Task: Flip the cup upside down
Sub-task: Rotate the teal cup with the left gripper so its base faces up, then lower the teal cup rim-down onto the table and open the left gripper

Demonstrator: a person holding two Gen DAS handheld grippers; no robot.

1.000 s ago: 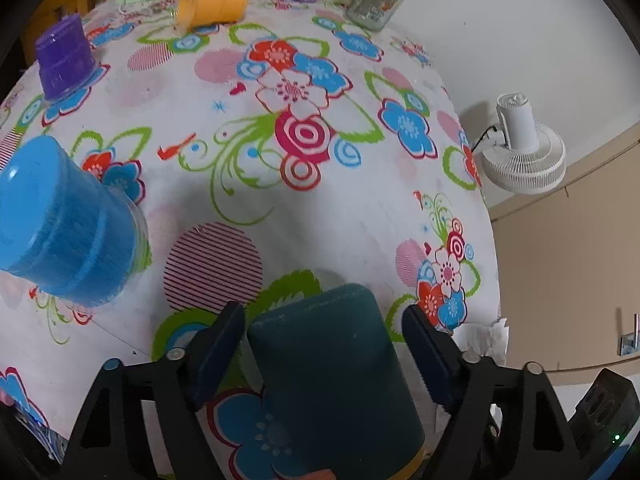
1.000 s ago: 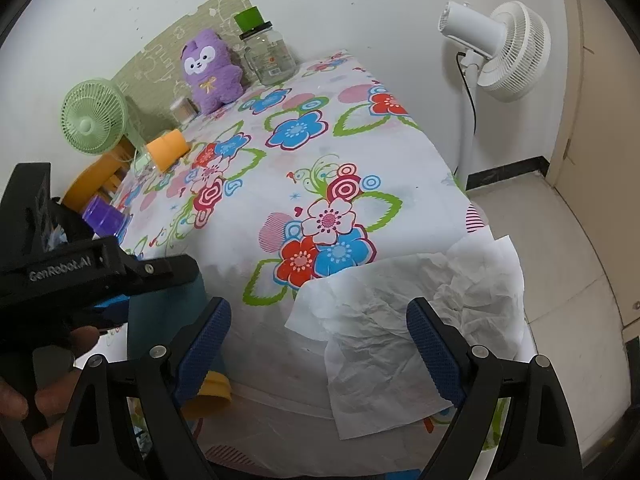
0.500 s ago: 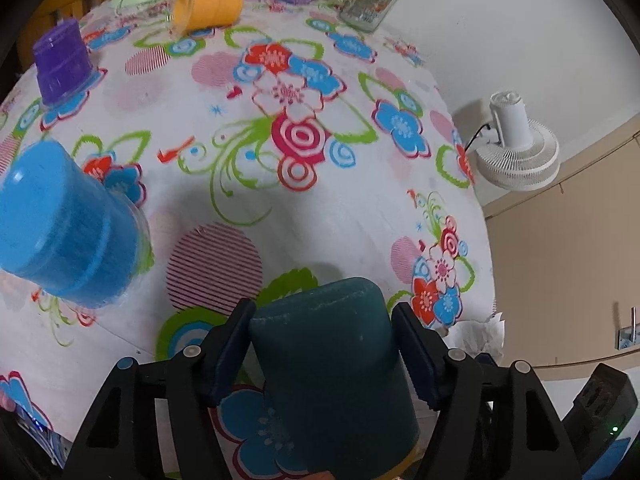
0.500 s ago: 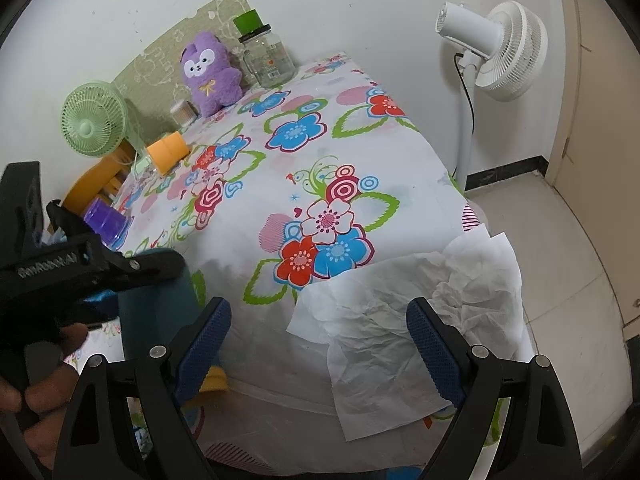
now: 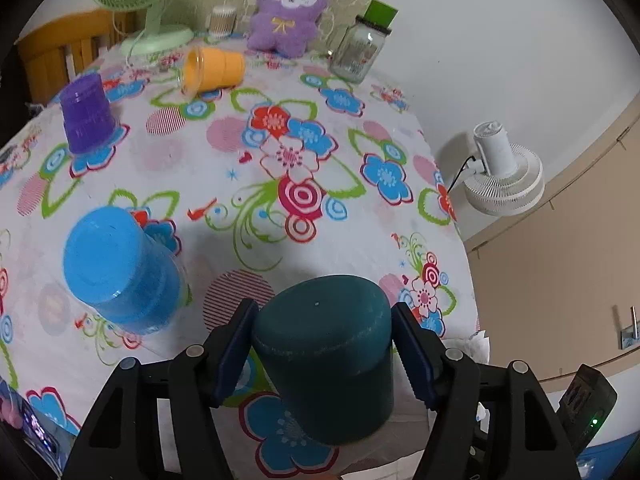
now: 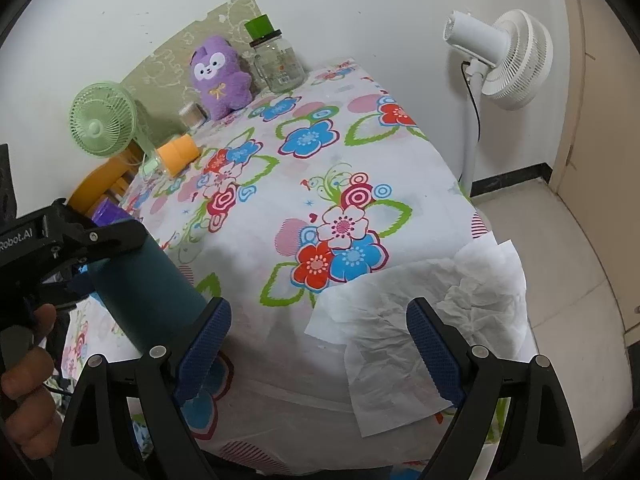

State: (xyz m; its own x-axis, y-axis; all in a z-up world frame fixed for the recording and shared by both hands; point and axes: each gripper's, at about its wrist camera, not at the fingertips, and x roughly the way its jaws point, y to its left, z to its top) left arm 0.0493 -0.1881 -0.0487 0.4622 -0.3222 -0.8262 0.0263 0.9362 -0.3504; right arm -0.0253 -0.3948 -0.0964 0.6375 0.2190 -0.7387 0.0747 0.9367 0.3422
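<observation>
Dark teal cup [image 5: 328, 356], blue pads [image 5: 234, 354]. Cloth [image 5: 224, 184] white, floral print in red, blue, green. Other cups: blue [image 5: 120, 270], purple [image 5: 87, 112], orange [image 5: 214, 69].

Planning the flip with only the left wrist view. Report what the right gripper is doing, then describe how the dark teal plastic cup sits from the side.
Observer: The right gripper is open and empty, with a crumpled white paper sheet seen between its fingers.
Operator: Now the cup.
Observer: The dark teal plastic cup is tilted in the left gripper, closed base up. Its mouth is hidden behind the right gripper's blue finger pad.
</observation>
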